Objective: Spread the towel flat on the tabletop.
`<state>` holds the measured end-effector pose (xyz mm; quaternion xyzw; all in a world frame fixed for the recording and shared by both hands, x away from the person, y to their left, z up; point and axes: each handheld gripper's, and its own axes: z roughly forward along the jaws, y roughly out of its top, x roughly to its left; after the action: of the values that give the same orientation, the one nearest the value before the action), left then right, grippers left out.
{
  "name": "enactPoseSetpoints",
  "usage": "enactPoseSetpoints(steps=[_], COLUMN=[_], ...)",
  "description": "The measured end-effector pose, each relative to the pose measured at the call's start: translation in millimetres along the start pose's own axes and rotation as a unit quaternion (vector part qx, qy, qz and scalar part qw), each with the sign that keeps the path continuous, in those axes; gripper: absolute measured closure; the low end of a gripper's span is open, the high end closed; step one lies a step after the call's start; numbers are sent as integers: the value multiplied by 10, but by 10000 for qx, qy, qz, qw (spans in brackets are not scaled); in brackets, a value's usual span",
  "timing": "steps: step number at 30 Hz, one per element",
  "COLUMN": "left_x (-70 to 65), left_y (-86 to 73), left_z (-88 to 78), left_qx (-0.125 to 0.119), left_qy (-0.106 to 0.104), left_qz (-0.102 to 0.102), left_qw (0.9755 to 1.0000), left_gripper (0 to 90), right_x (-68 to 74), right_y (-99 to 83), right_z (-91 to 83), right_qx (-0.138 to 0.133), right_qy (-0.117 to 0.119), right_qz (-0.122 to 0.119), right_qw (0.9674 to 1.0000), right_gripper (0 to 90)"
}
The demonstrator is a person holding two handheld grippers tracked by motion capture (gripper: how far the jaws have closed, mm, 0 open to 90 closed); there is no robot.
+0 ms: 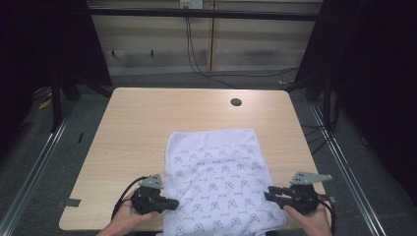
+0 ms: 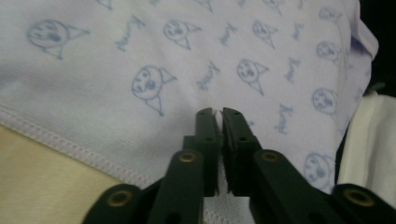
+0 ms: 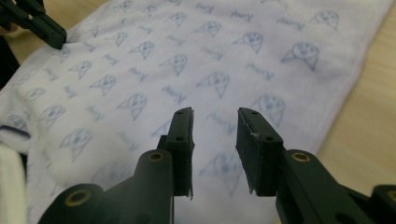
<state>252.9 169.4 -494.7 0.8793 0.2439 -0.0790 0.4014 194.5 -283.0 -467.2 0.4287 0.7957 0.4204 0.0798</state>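
Beside cloth (image 1: 216, 177) edges, both grippers.

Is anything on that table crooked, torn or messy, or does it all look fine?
Nothing looks damaged or spilled. The printed cloth lies flat on the table but slightly askew to its edges, and its near end hangs over the front edge. The left gripper and right gripper sit at its two sides.

I see the patterned cloth (image 1: 216, 177) flat on the desk (image 1: 147, 123), my left gripper (image 1: 172, 203) and right gripper (image 1: 268, 192) at its near edges.
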Motion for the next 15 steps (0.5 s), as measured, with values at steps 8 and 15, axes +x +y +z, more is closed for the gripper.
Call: enactPoseSetpoints(steps=[8,15], left_x=[505,636], left_y=[273,307], left_z=[45,74], left_qx=[-361,-315], left_qy=[840,1217], left_qz=[-404,-267], left_qw=[9950,9917], left_gripper=[688,797], right_x=[-314,-425], right_y=[441,461], right_z=[713,856], right_qx=[424,568], right_qy=[-416,-565], right_qz=[-432,-311], right_qw=[9973,9963], right_gripper=[616,622])
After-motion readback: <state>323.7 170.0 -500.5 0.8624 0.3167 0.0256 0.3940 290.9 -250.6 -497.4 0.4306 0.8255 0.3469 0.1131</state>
